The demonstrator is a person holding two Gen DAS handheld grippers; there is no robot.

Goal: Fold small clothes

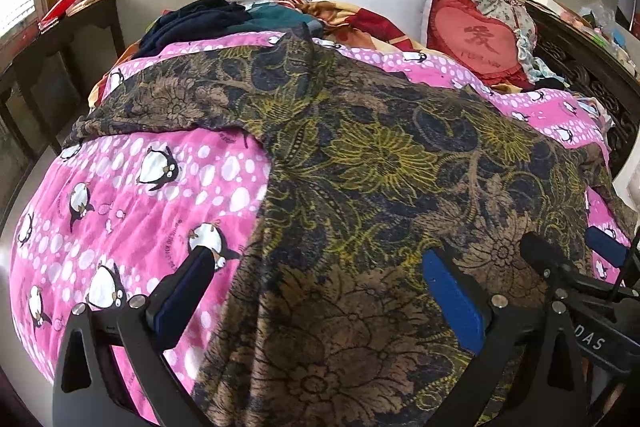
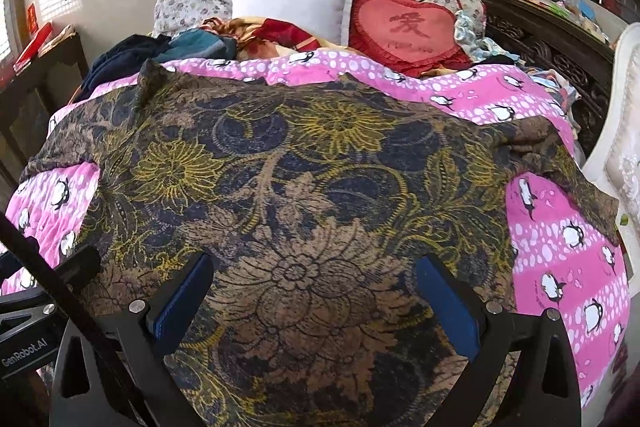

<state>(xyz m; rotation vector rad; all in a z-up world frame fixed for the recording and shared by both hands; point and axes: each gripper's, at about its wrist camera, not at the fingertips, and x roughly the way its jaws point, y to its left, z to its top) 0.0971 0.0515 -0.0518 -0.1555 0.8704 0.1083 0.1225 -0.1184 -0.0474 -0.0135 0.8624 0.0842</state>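
The floral garment (image 2: 304, 187), soft and limp on the bed (image 2: 560, 247), wants pinching at its near hem by the left gripper (image 1: 320, 291) and right gripper (image 2: 316, 295), both spread apart, empty.

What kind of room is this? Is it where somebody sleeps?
Most likely a bedroom. A pink penguin blanket covers a bed, a white pillow and a red heart-shaped cushion sit at its head, and a dark floral garment lies spread on top.

dark floral-print garment (image 1: 360, 163), brown, navy and yellow, lies spread flat, unfolded, sleeves out, across the pink penguin blanket (image 1: 132, 195).
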